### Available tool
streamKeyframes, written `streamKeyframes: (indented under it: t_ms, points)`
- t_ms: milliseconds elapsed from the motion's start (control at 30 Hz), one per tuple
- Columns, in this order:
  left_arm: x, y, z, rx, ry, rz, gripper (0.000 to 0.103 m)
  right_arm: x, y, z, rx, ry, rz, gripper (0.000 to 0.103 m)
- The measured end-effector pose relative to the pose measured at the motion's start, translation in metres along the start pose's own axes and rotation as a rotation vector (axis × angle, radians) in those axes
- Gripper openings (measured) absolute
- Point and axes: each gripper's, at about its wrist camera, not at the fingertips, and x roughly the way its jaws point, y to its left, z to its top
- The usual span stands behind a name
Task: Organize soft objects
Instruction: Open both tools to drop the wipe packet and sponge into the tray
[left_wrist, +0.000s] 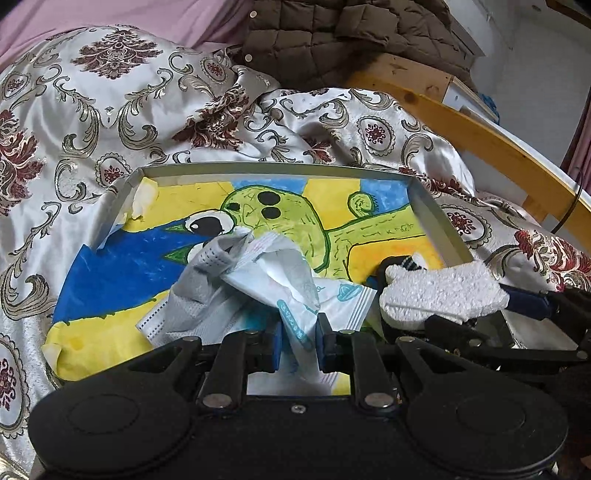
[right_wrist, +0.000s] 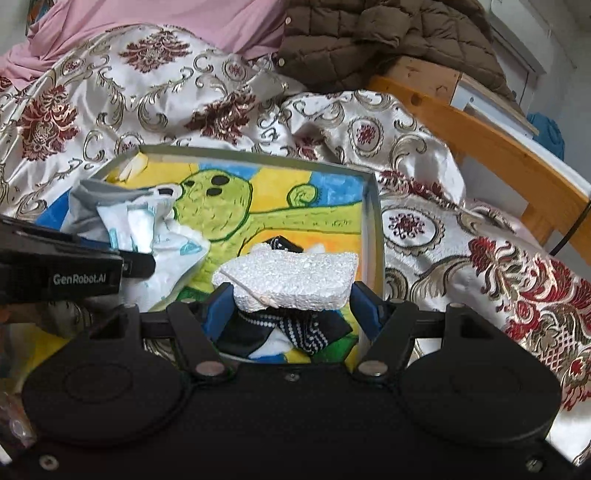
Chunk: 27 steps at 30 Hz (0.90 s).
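Two black grippers hover over a patterned bedspread (left_wrist: 92, 122) and a shallow tray (left_wrist: 424, 199) lined with a cartoon drawing: the left gripper (left_wrist: 299, 343) pinches a crumpled wrapper bundle (left_wrist: 266, 273), the right gripper (right_wrist: 291, 306) clamps a white foam block (right_wrist: 291, 273) with a dark sock (right_wrist: 288, 332). Both loads hang above the tray floor, so releasing low and apart should keep them tidy. What lies under each bundle is hidden.
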Motion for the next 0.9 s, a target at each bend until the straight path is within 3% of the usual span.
streamKeyframes:
  t_ms: [167, 367, 600, 900]
  points:
    - [0.0, 0.0, 0.0, -0.023, 0.013, -0.014, 0.025, -0.003, -0.003, -0.001, 0.011, -0.001, 0.008, 0.061]
    - [-0.006, 0.0, 0.002, -0.049, 0.017, -0.031, 0.039, -0.014, -0.013, -0.005, 0.023, -0.013, -0.006, 0.063]
    - [-0.024, -0.003, 0.007, -0.062, 0.008, -0.013, 0.055, -0.026, -0.023, -0.004, 0.063, -0.037, -0.02, 0.077]
    - [-0.074, -0.003, 0.017, -0.099, -0.099, 0.033, 0.077, -0.066, -0.045, 0.004, 0.158, -0.119, -0.037, 0.093]
